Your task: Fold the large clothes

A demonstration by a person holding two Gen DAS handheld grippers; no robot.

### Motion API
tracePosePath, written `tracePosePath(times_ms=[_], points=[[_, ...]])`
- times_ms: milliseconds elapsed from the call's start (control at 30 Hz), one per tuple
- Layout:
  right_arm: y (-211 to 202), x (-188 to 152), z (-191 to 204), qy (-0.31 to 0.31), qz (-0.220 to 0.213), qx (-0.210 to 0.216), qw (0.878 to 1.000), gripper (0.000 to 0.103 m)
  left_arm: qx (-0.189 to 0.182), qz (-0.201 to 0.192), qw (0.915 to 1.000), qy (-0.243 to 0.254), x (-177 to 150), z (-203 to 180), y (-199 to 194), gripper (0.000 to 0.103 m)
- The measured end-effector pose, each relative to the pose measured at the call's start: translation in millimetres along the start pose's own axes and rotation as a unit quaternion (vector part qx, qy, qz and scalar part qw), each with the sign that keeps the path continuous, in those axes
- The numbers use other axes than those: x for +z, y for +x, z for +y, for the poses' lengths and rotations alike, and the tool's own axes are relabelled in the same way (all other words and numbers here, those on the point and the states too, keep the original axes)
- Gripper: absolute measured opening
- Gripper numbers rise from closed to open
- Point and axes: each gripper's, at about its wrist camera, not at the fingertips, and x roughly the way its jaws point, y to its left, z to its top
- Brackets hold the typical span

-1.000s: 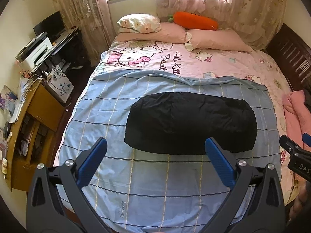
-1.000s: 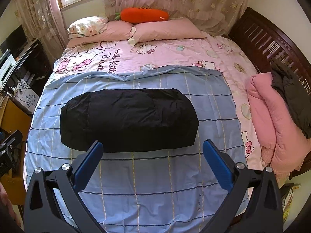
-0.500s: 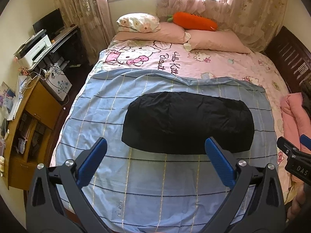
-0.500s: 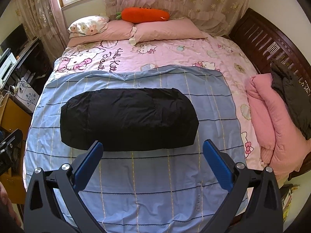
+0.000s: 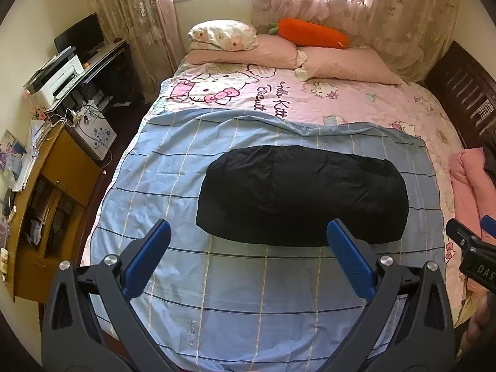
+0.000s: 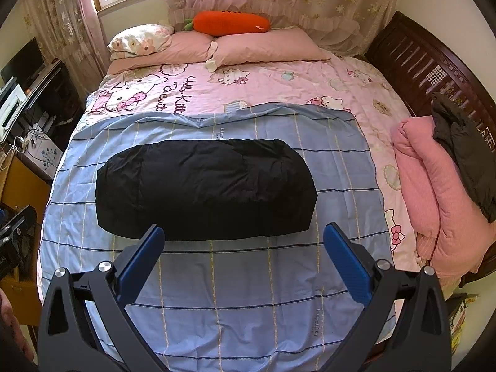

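- Broadly, the bed (image 5: pixel 356 99) carries a blue sheet (image 5: pixel 248 294) spread over its near half.
- The black garment (image 6: pixel 204 186) lies mid-sheet as a folded, puffy oblong, long axis across the bed.
- It looks soft, light and slick, likely to spring open; I would pinch its two near corners through all layers.
- The left gripper (image 5: pixel 248 259) and right gripper (image 6: pixel 243 257) hover near its front edge, both spread wide, grasping nothing.

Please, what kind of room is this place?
A bedroom in a home, most likely. A wide bed with pink pillows fills it, a black garment lies on top, and a desk with a printer stands beside.
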Motion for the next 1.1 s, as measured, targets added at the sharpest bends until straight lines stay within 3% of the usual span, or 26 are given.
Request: tracePosePath(times_ms=[1100], points=[[12.3,0.5,9.2,-0.006,0.016,0.007,1.0,0.102,-0.001,0.02,0.9997,0.01,4.8,2.1,16.2,0.101]])
